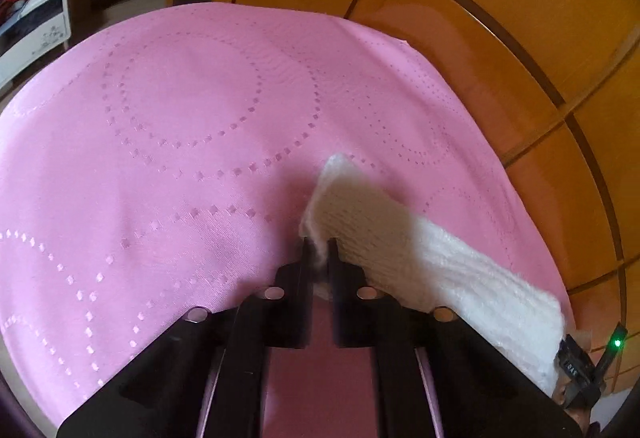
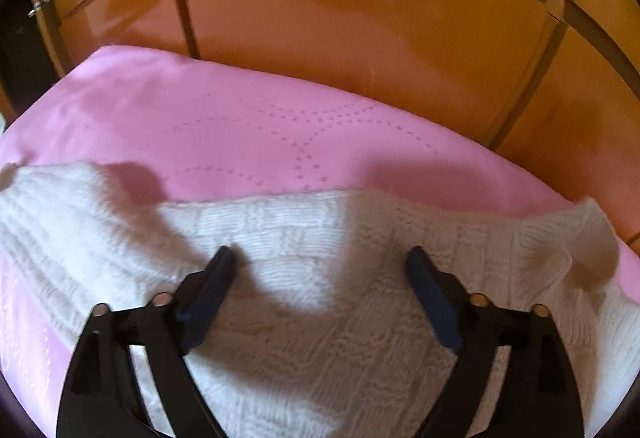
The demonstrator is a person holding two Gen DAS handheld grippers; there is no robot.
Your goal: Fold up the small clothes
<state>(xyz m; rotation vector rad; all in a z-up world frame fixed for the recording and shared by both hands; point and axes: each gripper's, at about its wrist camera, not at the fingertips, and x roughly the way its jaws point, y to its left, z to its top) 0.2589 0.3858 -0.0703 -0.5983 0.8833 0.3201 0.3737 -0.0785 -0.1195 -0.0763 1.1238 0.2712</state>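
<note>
A white knitted garment (image 1: 432,262) lies on a pink patterned cloth (image 1: 180,142). In the left wrist view my left gripper (image 1: 319,248) is shut on an edge of the garment and holds it lifted, with the fabric trailing off to the right. In the right wrist view the garment (image 2: 320,310) is spread wide over the pink cloth (image 2: 260,134). My right gripper (image 2: 322,258) is open wide just above the garment's middle, one finger on each side, holding nothing.
The pink cloth covers a raised surface that ends near wooden panelled cabinet doors (image 2: 360,18) behind and to the right (image 1: 520,38). A white piece of furniture (image 1: 36,26) stands at the far left.
</note>
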